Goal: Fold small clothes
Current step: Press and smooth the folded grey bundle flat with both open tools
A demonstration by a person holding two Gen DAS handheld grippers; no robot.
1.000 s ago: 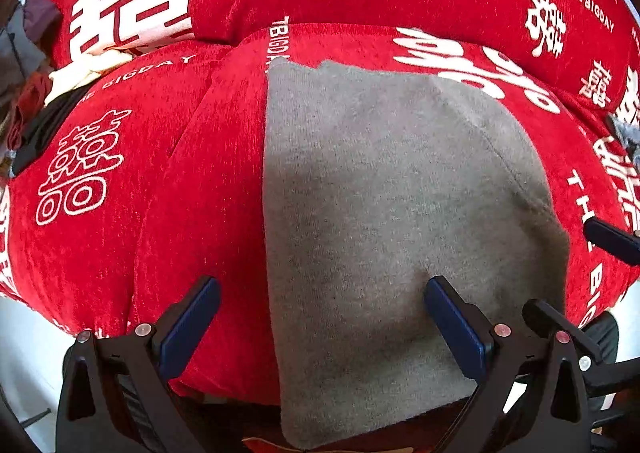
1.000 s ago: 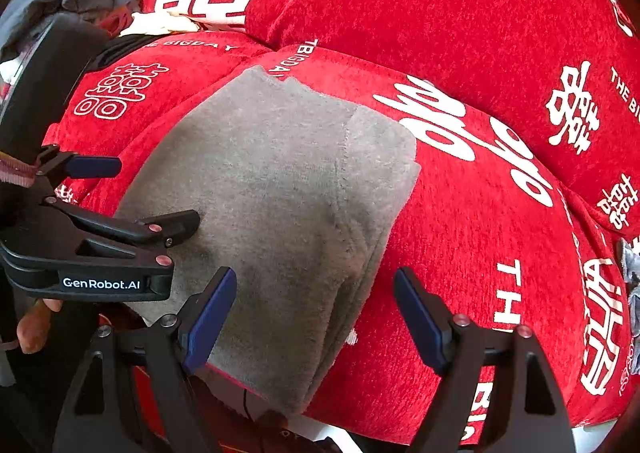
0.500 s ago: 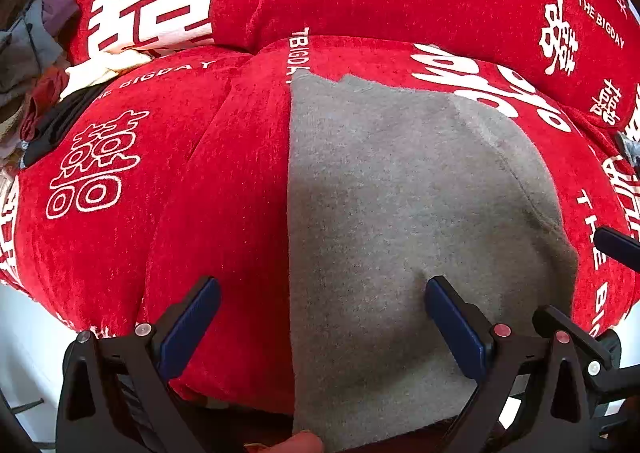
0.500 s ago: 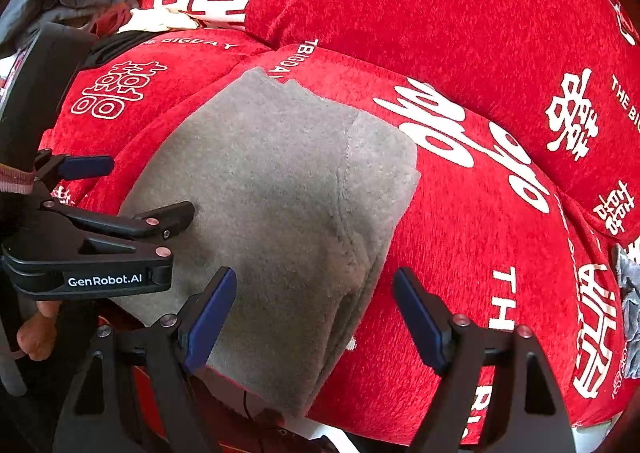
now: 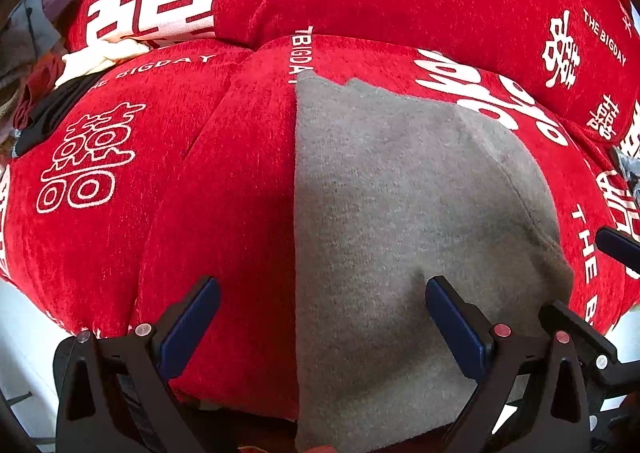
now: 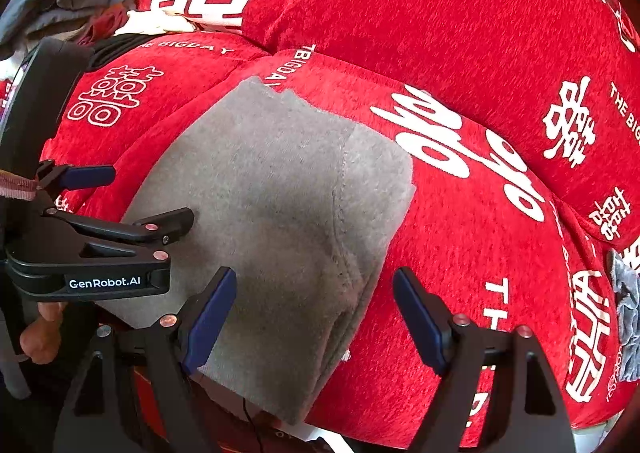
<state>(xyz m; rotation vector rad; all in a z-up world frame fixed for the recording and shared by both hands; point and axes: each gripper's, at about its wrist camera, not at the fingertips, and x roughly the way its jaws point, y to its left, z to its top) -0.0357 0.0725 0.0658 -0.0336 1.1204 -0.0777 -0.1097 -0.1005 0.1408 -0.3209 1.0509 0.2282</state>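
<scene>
Little has changed: your left hand-held gripper (image 5: 322,313) and right hand-held gripper (image 6: 314,313) stay wide and empty over the folded grey cloth (image 5: 400,221); next fold awaits.

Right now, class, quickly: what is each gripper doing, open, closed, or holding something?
Left gripper: open, holding nothing; one finger rests against the grey cloth.
Right gripper: open, holding nothing, astride the cloth's edge.

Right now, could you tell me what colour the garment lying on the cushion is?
Plain grey garment, on the red cushion; clearest in the left wrist view.
</scene>
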